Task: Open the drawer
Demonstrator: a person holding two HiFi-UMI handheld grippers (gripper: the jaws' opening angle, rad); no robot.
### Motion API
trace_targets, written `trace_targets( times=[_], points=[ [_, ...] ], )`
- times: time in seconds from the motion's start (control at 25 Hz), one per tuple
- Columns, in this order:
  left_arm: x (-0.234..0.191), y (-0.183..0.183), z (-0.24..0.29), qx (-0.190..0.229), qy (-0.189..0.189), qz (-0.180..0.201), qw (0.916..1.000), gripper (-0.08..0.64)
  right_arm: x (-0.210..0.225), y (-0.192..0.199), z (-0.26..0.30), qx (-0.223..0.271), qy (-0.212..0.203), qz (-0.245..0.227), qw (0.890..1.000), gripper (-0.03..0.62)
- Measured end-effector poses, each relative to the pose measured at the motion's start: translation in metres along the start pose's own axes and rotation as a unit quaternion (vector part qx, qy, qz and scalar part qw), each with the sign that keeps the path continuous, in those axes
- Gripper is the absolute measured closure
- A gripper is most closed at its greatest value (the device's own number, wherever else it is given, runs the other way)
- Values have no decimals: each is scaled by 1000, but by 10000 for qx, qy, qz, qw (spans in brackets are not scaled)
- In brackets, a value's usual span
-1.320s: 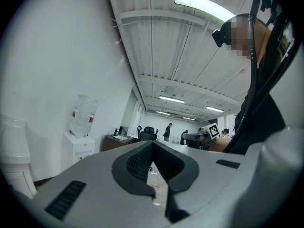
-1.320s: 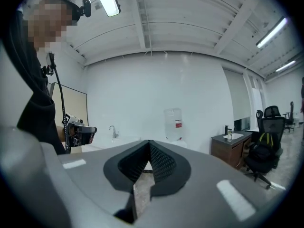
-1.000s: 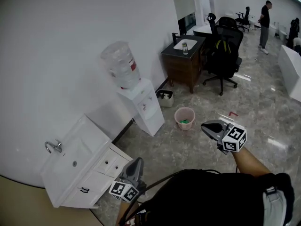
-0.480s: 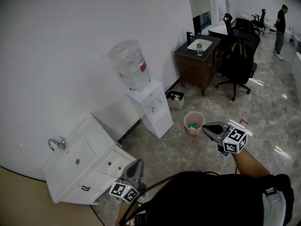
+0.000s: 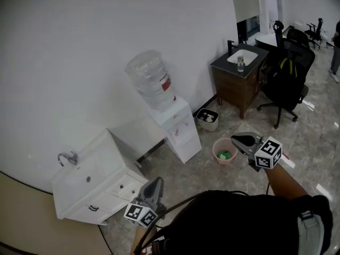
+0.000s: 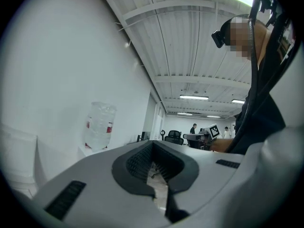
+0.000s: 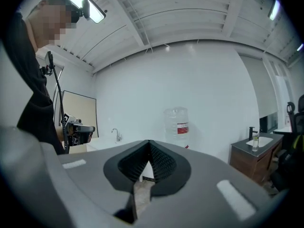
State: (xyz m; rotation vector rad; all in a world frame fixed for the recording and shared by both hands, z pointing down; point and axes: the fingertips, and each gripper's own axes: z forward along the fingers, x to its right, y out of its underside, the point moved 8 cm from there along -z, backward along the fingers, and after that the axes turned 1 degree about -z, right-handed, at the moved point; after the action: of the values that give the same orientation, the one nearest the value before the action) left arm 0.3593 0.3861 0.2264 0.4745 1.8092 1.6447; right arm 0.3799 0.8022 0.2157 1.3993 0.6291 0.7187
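White vanity drawer (image 5: pixel 126 186) closed, low against the wall, not yet reached.
The grey left gripper (image 5: pixel 155 181) hangs near it and the grey right gripper (image 5: pixel 235 139) well apart, both with jaws pressed together on nothing. Arriving like that, they'd likely knock its small dark knob rather than catch it.

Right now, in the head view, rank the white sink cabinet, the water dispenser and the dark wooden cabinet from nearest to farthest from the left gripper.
1. White sink cabinet, just left of the left gripper, against the wall.
2. Water dispenser, further along the wall, toward the upper right.
3. Dark wooden cabinet, far upper right along the same wall.
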Motion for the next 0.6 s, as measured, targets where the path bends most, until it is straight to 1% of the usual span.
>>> trace_targets(
  times=[0.12,0.32,0.6],
  points=[
    [5,3,25,-22,-142,-25,9999,563,31,3,3,-28,-127,-1,9999,594],
    [5,15,56,-87,-222,-82,9997,563,67,12,11,-77,-228,56,9997,594],
    [-36,12,82,-50,-228,-199,9995,563,90,14,51,-173,-216,95,9996,594]
  ],
)
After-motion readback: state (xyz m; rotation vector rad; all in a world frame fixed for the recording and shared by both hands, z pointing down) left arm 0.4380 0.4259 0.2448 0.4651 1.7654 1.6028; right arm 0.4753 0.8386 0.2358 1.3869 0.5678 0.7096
